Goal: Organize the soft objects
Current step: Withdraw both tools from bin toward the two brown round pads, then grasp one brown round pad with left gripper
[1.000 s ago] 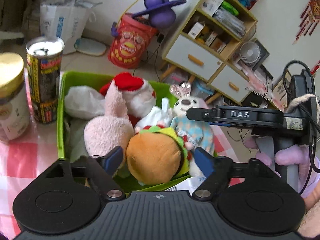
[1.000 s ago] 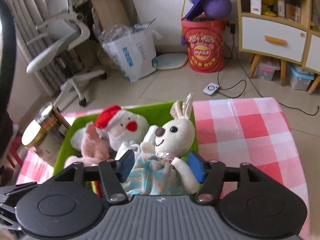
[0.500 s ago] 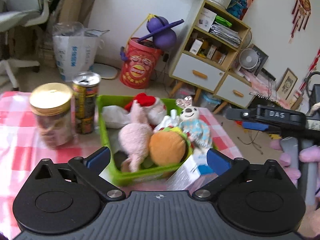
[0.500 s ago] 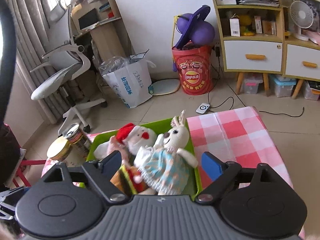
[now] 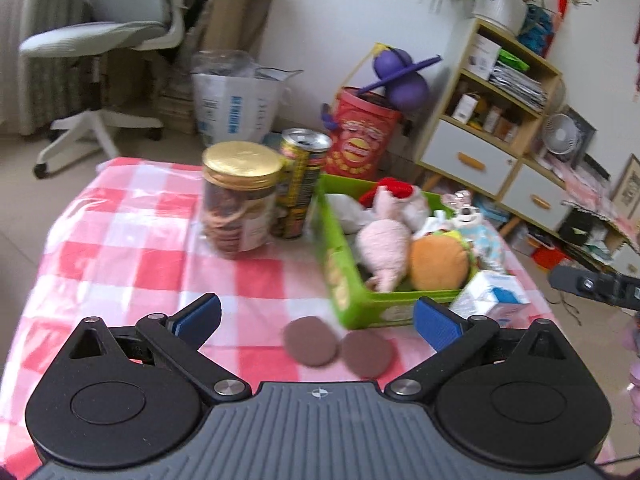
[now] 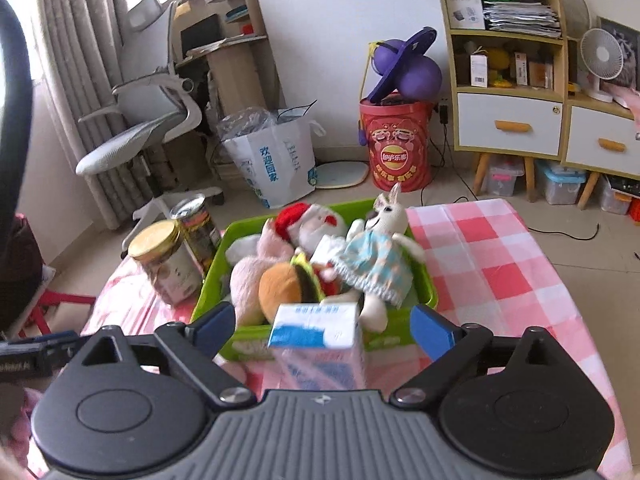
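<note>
A green bin (image 5: 352, 304) (image 6: 424, 280) on the checked cloth holds several soft toys: a burger plush (image 5: 438, 262) (image 6: 284, 288), a pink plush (image 5: 384, 244) (image 6: 250, 276), a Santa plush (image 5: 404, 196) (image 6: 316, 226) and a rabbit doll in a blue dress (image 5: 474, 232) (image 6: 376, 260). My left gripper (image 5: 318, 322) is open and empty, pulled back above the cloth in front of the bin. My right gripper (image 6: 322, 326) is open and empty, pulled back from the bin with a milk carton (image 6: 320, 344) standing between its fingers.
A cookie jar with a gold lid (image 5: 240, 198) (image 6: 166, 260) and a tall can (image 5: 300, 182) (image 6: 196, 228) stand left of the bin. Two brown discs (image 5: 338, 344) lie on the cloth. The carton (image 5: 492, 294) sits at the bin's near right corner. The table edge is near.
Both grippers have opened wide and pulled back from the bin. The burger plush and the rabbit doll, between the fingers a second ago, now lie in the bin.
</note>
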A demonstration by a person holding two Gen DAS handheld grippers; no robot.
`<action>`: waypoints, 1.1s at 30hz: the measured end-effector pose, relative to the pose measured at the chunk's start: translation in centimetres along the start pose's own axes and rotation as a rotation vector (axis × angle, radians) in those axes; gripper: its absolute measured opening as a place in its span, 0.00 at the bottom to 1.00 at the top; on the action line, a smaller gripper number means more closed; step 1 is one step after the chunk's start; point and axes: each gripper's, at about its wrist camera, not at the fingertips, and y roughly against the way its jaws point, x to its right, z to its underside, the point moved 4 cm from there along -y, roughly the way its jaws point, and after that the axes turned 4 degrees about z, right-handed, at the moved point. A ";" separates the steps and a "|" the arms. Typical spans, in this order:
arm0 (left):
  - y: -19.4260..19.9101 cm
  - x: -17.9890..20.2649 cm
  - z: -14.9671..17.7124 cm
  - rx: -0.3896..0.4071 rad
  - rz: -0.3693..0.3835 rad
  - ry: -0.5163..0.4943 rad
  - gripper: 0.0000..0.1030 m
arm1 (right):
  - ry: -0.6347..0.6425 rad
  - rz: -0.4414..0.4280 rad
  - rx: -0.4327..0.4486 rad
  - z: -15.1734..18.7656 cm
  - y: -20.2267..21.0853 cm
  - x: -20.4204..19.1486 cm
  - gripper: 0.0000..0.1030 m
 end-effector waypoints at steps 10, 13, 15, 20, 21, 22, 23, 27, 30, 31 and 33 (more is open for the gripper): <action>-1.2 -3.2 3.0 0.008 -0.120 -0.070 0.95 | 0.198 -0.047 -0.012 5.7 -1.3 -3.8 0.80; -2.0 -3.7 3.9 -0.009 -0.130 -0.074 0.95 | 0.228 -0.053 -0.042 7.3 -2.1 -4.5 0.80; -2.7 -3.7 4.4 -0.015 -0.137 -0.099 0.95 | 0.232 -0.059 -0.058 8.2 -2.6 -4.7 0.80; -5.0 -3.4 6.4 -0.074 -0.134 -0.185 0.95 | 0.308 -0.063 -0.102 10.6 -4.3 -5.7 0.80; -5.4 -3.3 6.7 -0.082 -0.134 -0.210 0.95 | 0.328 -0.063 -0.113 11.1 -4.6 -6.0 0.80; -5.8 -3.2 7.0 -0.085 -0.135 -0.234 0.95 | 0.346 -0.064 -0.122 11.6 -5.0 -6.2 0.80; -6.1 -3.1 7.2 -0.085 -0.139 -0.254 0.95 | 0.368 -0.068 -0.130 12.1 -5.3 -6.4 0.80; -7.5 -2.7 7.9 -0.103 -0.131 -0.298 0.95 | 0.431 -0.084 -0.143 13.2 -6.6 -7.1 0.80; -8.1 -2.4 7.7 -0.082 -0.112 -0.306 0.95 | 0.444 -0.090 -0.147 13.7 -7.3 -7.4 0.80; -8.3 -2.2 7.7 -0.076 -0.108 -0.306 0.95 | 0.437 -0.095 -0.145 13.7 -7.5 -7.4 0.80; -8.7 -2.1 7.6 -0.066 -0.098 -0.306 0.95 | 0.415 -0.108 -0.148 13.6 -8.0 -7.2 0.81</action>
